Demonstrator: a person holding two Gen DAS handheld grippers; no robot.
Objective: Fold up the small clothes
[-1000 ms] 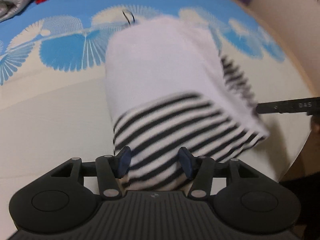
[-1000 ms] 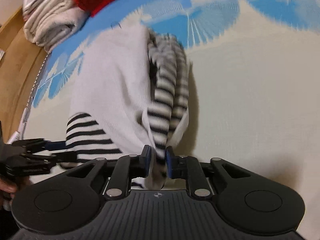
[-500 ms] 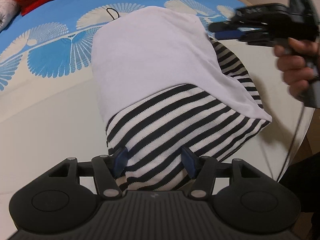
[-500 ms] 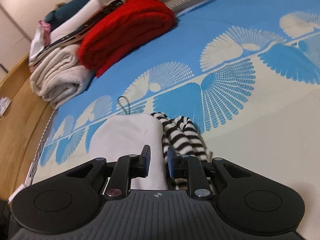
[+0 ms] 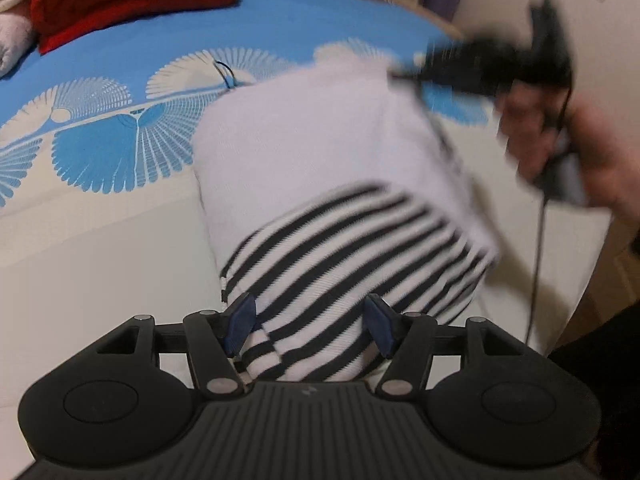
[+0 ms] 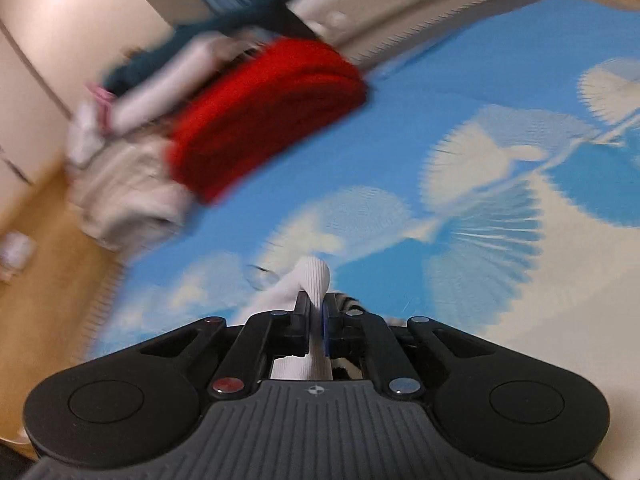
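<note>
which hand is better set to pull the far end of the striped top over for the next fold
Probably right. The right gripper is already shut on a pinch of white fabric at the far end of the striped top. The left gripper has its jaws standing wide around the near striped hem, gripping nothing.

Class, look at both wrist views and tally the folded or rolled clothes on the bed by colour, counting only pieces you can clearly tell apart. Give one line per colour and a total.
White with black stripes, being folded: 1
Red, folded: 1
Cream or off-white, rolled: 1
Teal, on the blurred pile: 1
Total: 4
More pieces in the blurred pile cannot be told apart.
</note>
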